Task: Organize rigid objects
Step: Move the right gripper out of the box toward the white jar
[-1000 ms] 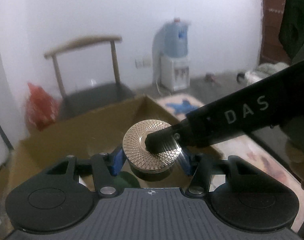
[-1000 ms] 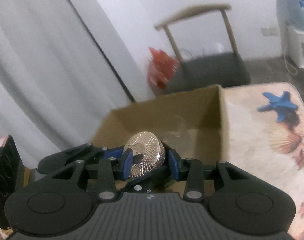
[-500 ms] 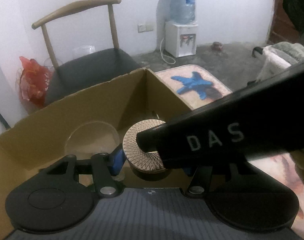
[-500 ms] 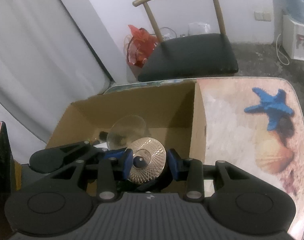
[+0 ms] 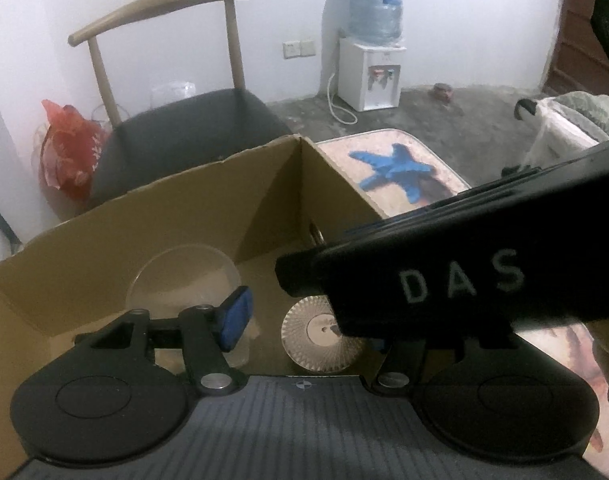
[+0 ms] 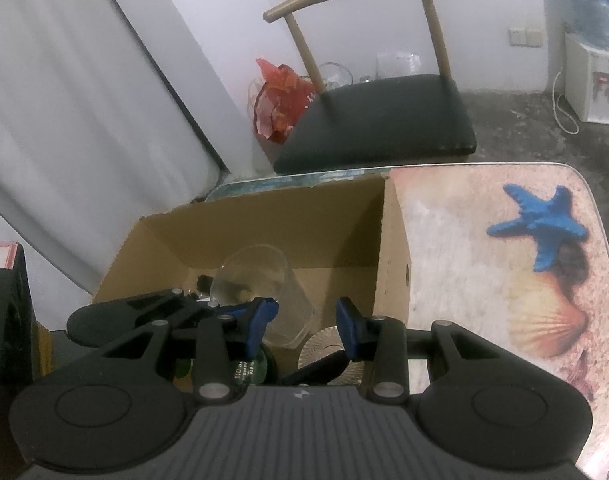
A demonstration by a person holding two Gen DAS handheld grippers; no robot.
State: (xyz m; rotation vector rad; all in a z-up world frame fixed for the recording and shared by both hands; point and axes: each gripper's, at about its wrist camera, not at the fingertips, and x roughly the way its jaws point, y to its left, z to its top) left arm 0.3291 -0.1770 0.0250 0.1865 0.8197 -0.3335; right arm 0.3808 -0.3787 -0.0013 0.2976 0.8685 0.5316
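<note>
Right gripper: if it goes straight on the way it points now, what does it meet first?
Probably the clear glass cup lying in the cardboard box, just beyond the open right gripper. The patterned metal disc lies lower; depth is unclear.

Cardboard box (image 6: 392,264) on table's (image 6: 456,216) left part; glass cup (image 6: 260,280) and patterned disc (image 5: 324,340) inside, chair (image 6: 384,120) behind.

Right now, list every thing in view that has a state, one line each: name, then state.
Left gripper: open, empty, above the box.
Right gripper: open, empty, above the box.
Cardboard box: open-topped, upright on the table.
Patterned metal disc: lying flat on the box floor, free of both grippers.
Clear glass cup: tipped on its side inside the box.
Dark round item with label: in the box, mostly hidden.
</note>
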